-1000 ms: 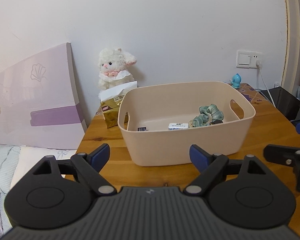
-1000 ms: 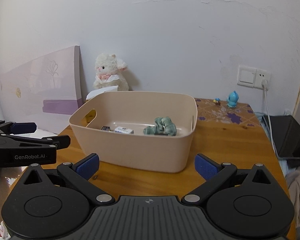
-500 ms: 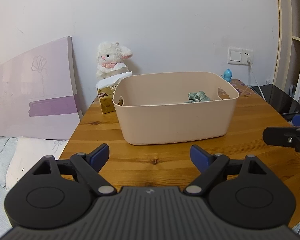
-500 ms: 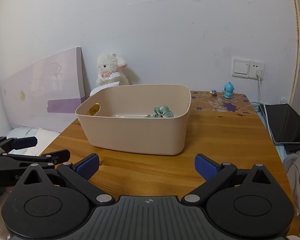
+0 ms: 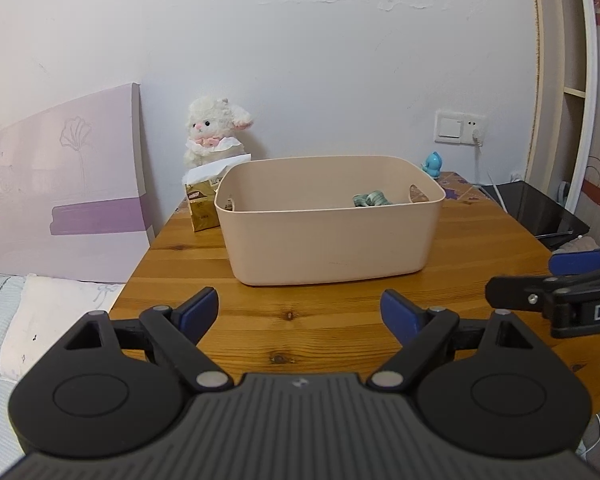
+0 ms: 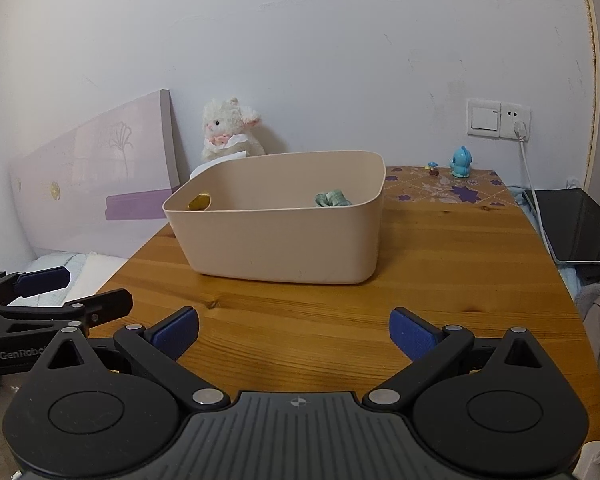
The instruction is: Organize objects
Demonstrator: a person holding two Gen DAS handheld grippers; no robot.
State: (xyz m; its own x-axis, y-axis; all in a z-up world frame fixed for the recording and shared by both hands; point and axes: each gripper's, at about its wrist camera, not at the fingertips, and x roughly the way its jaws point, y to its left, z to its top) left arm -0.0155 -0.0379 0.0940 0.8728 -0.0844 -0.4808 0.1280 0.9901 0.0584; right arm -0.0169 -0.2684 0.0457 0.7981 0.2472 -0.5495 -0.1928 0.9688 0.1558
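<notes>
A beige plastic bin [image 5: 328,240] stands on the wooden table [image 5: 300,332]; it also shows in the right wrist view [image 6: 284,236]. A green crumpled cloth item [image 5: 370,199] lies inside it, also seen from the right wrist [image 6: 333,199]. Other contents are hidden by the bin wall. My left gripper [image 5: 299,312] is open and empty, above the table's near edge, well short of the bin. My right gripper [image 6: 294,334] is open and empty, also short of the bin. Each gripper shows at the edge of the other's view.
A white plush lamb [image 5: 214,132] and a tissue pack [image 5: 202,204] sit behind the bin at the back left. A small blue figurine [image 6: 460,162] stands near the wall socket [image 6: 498,118]. A dark tablet [image 6: 576,226] lies at the right. A purple board [image 5: 60,176] leans left.
Both grippers have pulled back and lowered away from the bin, so its inside is mostly hidden now. Both stay open and empty.
</notes>
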